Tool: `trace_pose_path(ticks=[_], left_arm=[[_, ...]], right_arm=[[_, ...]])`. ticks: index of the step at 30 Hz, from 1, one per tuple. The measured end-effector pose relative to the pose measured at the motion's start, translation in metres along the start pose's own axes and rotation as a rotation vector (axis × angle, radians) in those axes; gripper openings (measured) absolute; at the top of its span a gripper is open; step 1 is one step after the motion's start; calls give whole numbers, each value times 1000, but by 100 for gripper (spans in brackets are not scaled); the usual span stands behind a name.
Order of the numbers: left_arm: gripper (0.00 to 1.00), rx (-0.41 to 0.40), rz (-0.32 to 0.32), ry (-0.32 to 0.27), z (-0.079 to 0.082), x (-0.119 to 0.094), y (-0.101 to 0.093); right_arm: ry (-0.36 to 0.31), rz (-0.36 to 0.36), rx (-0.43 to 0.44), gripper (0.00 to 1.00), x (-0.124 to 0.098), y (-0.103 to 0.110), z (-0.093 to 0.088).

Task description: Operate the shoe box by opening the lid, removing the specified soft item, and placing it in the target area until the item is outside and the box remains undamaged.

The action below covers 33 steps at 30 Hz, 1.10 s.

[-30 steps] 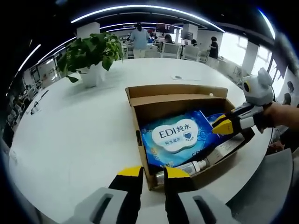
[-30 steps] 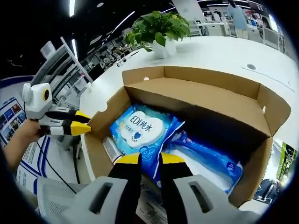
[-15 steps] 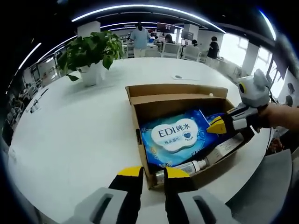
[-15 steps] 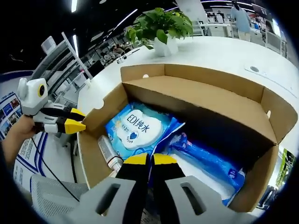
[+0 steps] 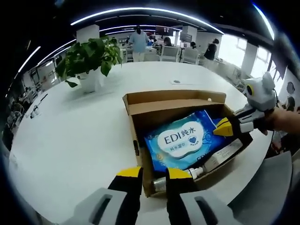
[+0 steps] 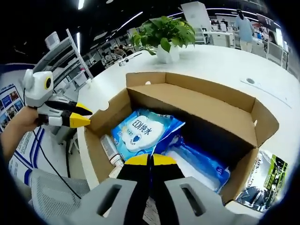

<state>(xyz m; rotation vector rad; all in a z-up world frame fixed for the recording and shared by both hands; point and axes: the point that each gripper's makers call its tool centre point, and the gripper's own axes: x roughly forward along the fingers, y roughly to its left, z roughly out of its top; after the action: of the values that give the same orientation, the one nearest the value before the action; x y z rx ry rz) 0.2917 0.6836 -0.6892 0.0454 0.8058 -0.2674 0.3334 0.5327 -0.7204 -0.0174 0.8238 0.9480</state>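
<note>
The open shoe box (image 5: 140,101) sits on the white bench (image 5: 70,136) with a blue wipes pack (image 5: 185,139) inside, the right tool (image 6: 150,160) pinched together at its near edge, the left tool (image 5: 154,172) slightly apart.

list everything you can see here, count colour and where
shoe box: one, brown cardboard, lid open, on the table
wipes pack: one, blue with white label, inside the box
second pack: one, blue and clear, in the box beside the wipes pack
bottle: one, clear, lying along the box's near wall
table: one, white, round
potted plant: one, green leaves, white pot, far side of table
people: several, in the background office
left gripper: yellow tips, slightly apart, outside the box's near wall
right gripper: yellow tips, closed, over the box
</note>
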Motion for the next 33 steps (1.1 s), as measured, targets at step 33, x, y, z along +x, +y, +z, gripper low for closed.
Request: trace_pose_path(ticks=[33], left_arm=[[25,17,-171,332,-28,74,-48]], right_arm=[[5,-46,55,0,-25,-21,-13]])
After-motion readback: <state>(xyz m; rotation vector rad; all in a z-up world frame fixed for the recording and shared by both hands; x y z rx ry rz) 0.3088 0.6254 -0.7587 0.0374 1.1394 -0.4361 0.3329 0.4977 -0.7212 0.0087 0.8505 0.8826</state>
